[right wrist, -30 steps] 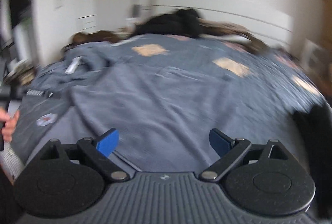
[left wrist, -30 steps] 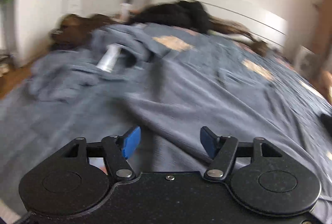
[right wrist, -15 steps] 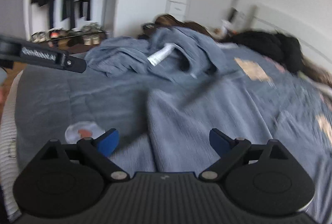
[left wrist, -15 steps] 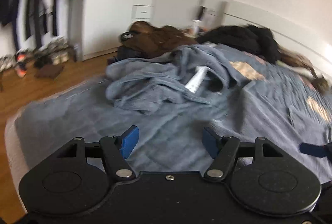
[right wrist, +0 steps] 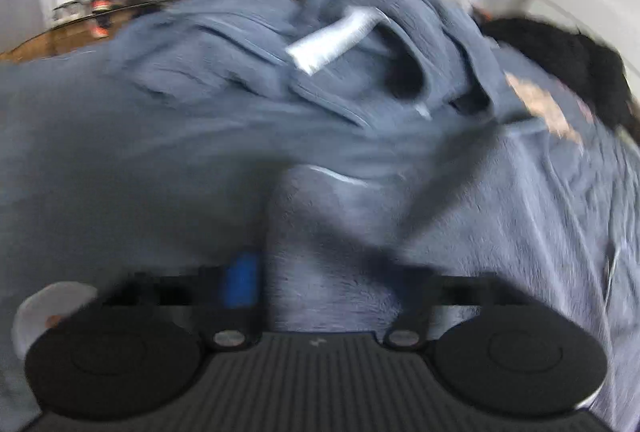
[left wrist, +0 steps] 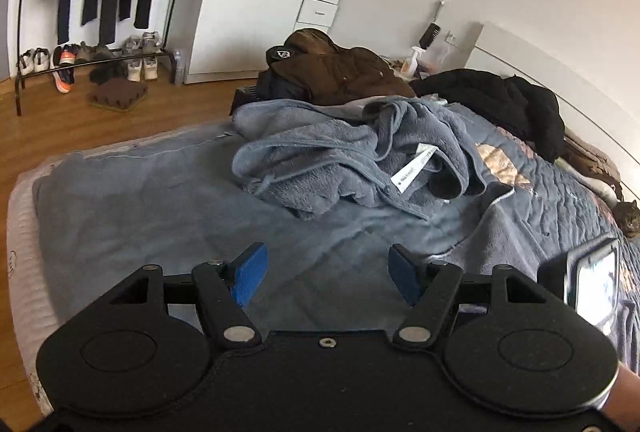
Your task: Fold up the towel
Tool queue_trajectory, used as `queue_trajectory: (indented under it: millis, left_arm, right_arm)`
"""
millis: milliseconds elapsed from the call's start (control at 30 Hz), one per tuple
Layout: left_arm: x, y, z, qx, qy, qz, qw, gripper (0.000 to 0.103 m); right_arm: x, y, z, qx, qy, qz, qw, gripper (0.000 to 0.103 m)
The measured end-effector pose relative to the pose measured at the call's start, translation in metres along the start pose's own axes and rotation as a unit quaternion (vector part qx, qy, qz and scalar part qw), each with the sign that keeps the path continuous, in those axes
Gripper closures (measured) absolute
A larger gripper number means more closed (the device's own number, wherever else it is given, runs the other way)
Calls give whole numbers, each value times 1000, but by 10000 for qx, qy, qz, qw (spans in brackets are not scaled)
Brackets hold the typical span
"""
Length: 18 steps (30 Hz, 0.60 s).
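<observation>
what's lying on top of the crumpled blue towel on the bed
A white care label lies on the crumpled towel. Brown jacket sits behind. What's under the towel's folds is hidden.

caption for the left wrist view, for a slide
Left gripper, fingers apart and empty, hovers above the bed facing a crumpled blue-grey towel with a white label.

Both wrist views bedward, sharing towel (left wrist: 352,156)
</observation>
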State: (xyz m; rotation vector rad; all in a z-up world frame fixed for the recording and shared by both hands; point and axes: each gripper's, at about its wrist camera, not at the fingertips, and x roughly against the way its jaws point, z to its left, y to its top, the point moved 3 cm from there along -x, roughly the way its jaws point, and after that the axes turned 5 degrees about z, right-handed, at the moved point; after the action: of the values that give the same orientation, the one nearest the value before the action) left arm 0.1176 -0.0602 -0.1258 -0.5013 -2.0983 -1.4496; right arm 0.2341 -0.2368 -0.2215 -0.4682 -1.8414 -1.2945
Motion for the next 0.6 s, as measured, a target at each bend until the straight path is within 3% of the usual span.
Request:
queue_trajectory:
  millis: [100, 233, 367, 533, 600]
  left_arm:
    - [-1, -2, -5, -60, -42, 19, 10000, 37]
    - [-2, -5, -10, -119, -83, 67, 9999, 37]
    - [-1, -7, -14, -169, -105, 74, 9998, 37]
    - [-1, -10, -22, -307, -180, 101, 9993, 37]
    - [-1, -11, -25, -373, -196, 91, 9991, 37]
  right_arm:
    - [19, -1, -35, -953, 275, -339, 9945, 95]
    - [55, 1, -86, -2011, 548, -889, 9740, 95]
    - [106, 3, -158, -2716, 277, -1504, 9502, 96]
    - [149, -21, -255, -3124, -1068, -1792, 9268, 96]
    - [149, -35, -284, -3122, -1619, -1620, 9220, 95]
